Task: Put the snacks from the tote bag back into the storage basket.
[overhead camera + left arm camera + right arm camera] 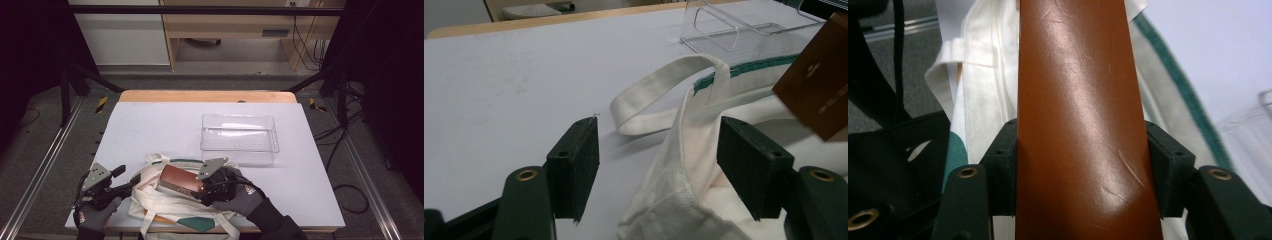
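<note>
A brown leather-look box (177,181) sits tilted over the mouth of a white tote bag (165,207) with green trim, at the table's front edge. My right gripper (200,191) comes in from the right and is shut on the box's end. In the right gripper view both pads press the box (1075,75) from either side, with the bag (983,90) underneath. My left gripper (131,181) is at the bag's left side, jaws wide. In the left gripper view the bag's rim (684,170) stands between the jaws, close to the right pad (749,165); the left pad is bare.
A clear plastic bin (239,132) stands empty on the white table (150,125), behind and to the right of the bag. The bag's handle loop (659,90) lies flat on the table ahead of the left gripper. Metal rails run along both sides.
</note>
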### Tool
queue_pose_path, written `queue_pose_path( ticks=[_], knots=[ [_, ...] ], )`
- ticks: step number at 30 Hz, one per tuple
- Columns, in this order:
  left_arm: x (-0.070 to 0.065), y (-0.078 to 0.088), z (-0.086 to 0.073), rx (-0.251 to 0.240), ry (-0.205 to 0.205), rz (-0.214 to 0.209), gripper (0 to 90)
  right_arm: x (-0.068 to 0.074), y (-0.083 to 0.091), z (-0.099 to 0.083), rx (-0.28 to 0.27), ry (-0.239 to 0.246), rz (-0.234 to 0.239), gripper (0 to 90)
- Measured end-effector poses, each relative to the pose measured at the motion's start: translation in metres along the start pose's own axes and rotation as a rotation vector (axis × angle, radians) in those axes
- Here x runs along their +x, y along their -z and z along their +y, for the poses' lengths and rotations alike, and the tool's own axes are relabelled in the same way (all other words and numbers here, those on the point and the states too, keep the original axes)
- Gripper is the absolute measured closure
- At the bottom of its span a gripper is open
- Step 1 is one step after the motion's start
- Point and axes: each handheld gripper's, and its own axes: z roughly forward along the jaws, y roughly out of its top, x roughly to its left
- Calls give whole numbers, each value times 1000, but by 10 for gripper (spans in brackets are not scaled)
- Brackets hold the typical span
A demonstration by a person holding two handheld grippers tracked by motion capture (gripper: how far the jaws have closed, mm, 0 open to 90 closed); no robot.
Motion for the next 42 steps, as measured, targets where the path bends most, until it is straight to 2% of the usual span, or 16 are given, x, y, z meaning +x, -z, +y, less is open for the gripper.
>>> queue_pose_path(
  ticks=[1,3,7,15,18,28,42],
  knots=[
    [0,0,0,0,0,2,330,0,0,0,0,0,0,431],
    [0,0,0,2,-1,1,329,-3,13,1,-26,-5,-5,431],
    [0,-1,0,4,-3,-1,329,-7,27,1,-44,-16,-26,431],
    [0,0,0,4,-5,-7,325,-16,49,1,-81,-31,-56,432],
    [-1,0,0,6,-8,-11,320,-23,60,1,-94,-42,-84,432],
    [-2,1,2,4,-40,9,273,-42,76,-5,-105,-85,-136,432],
    [1,2,2,-1,-30,35,215,-73,86,-11,-96,-144,-213,431]
  ],
)
